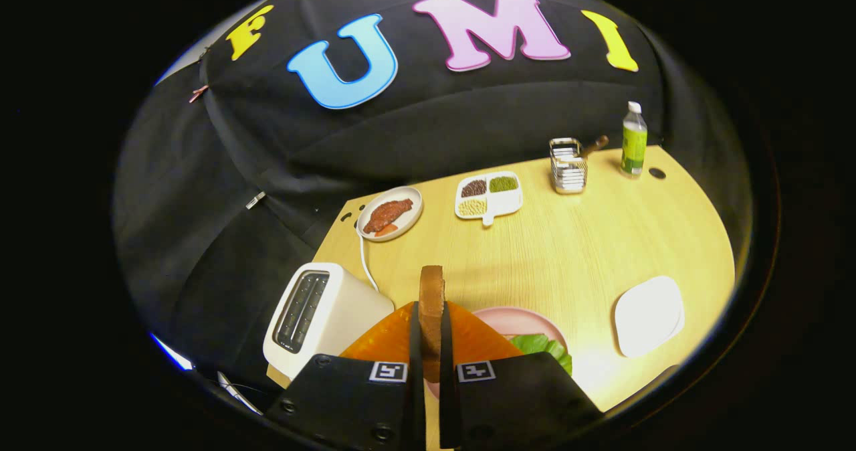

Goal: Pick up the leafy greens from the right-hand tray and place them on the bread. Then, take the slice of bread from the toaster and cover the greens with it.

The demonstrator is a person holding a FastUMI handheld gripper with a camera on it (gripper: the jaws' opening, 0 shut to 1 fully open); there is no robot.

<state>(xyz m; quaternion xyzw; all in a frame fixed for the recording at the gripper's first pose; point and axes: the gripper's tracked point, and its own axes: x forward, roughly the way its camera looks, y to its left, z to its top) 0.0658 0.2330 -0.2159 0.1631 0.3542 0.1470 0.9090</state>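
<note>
Fingers [431, 344] were clamped on the slice of bread [431, 304], both pressing its flat sides, slice standing upright on edge between them and sticking out past the tips. I had it held above the table [575, 237], just right of the toaster [321, 317], whose slots looked empty from my angle. Below and just ahead of the fingers sat the pink plate [511, 320], with the leafy greens [545, 347] on it at the right side; whatever bread lay under them was hidden by the fingers, so I couldn't confirm it. Right of the plate, well apart, was a white tray [649, 316], bare on top. Further back on the table: a round plate of meat [390, 213] near the toaster cord, a divided dish [488, 195] with three fills of grains or beans, a wire rack [568, 164], and a green-label bottle [633, 140] by the far edge.
</note>
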